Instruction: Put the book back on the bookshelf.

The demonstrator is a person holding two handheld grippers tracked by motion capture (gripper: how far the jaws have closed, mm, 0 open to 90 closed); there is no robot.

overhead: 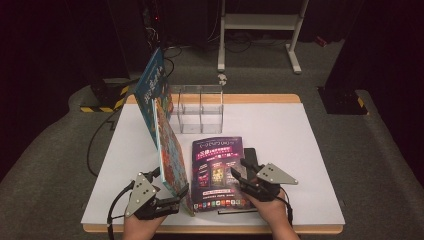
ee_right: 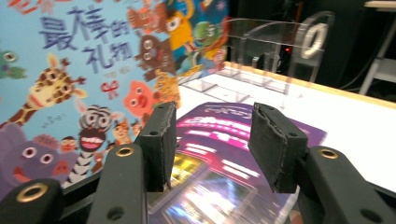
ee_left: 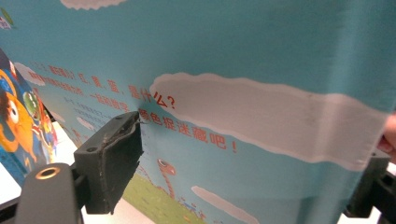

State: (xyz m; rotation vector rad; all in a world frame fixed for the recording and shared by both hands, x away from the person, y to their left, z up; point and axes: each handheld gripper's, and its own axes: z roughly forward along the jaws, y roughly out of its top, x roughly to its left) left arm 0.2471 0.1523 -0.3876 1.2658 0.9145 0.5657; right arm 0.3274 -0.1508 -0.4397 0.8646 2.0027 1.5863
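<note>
A large picture book (overhead: 169, 150) stands on its edge at the table's left, tilted, with its colourful animal cover (ee_right: 79, 79) facing right. Its blue back cover (ee_left: 261, 60) faces my left gripper. My left gripper (overhead: 175, 195) is shut on the book's near bottom corner, one pad (ee_left: 114, 163) against the back cover and the other jaw behind the book's edge. A purple magazine (overhead: 217, 172) lies flat beside the book. My right gripper (overhead: 241, 168) hovers open just over the magazine (ee_right: 219, 186), nothing between its pads (ee_right: 161, 140).
A clear acrylic divider box (overhead: 200, 107) stands at the table's back middle, right behind the book. A black flat thing (overhead: 250, 151) lies under the magazine's right edge. The white tabletop (overhead: 285, 135) has free room on the right. A white frame (overhead: 260, 22) stands on the floor beyond.
</note>
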